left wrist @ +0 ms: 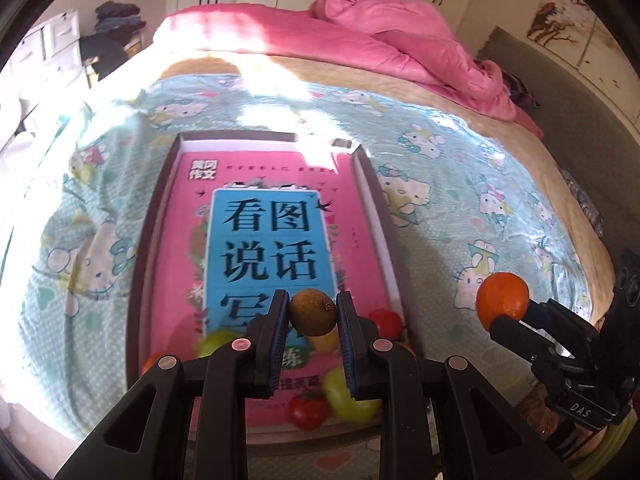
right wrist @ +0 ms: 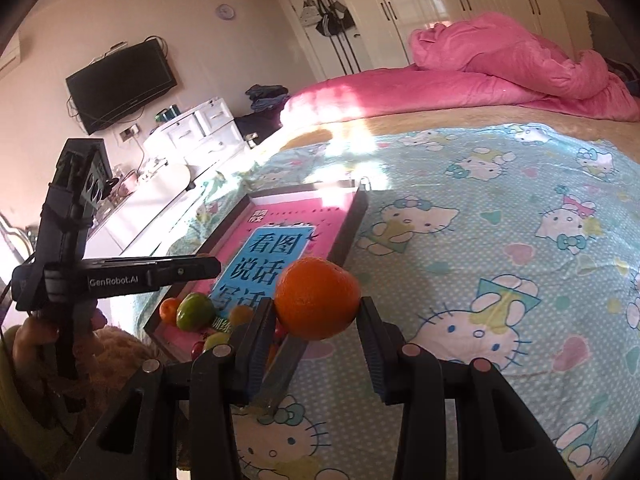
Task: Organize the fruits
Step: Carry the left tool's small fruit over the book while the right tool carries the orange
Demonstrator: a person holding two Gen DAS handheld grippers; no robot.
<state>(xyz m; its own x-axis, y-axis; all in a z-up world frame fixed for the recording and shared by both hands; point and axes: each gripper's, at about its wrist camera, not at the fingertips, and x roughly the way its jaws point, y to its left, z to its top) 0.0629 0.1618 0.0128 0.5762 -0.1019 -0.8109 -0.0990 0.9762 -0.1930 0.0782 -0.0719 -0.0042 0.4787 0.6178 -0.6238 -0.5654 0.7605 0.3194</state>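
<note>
My left gripper (left wrist: 313, 318) is shut on a small brown-green round fruit (left wrist: 313, 311), held above the near end of a dark-rimmed tray (left wrist: 140, 248). A pink and blue book (left wrist: 264, 232) lies in the tray. At the tray's near end lie loose fruits: a green one (left wrist: 348, 398), a red tomato (left wrist: 308, 411) and others. My right gripper (right wrist: 318, 320) is shut on an orange (right wrist: 318, 298), held over the bed sheet just right of the tray (right wrist: 354, 216). The orange (left wrist: 502, 296) also shows at the right of the left wrist view. The left gripper (right wrist: 214, 267) shows side-on at left.
The tray rests on a bed with a light blue cartoon-cat sheet (right wrist: 480, 240). A crumpled pink quilt (right wrist: 500, 68) lies at the far end. White drawers (right wrist: 200, 128) and a wall television (right wrist: 120, 80) stand beyond the bed's left side. A hand (right wrist: 30, 340) grips the left tool.
</note>
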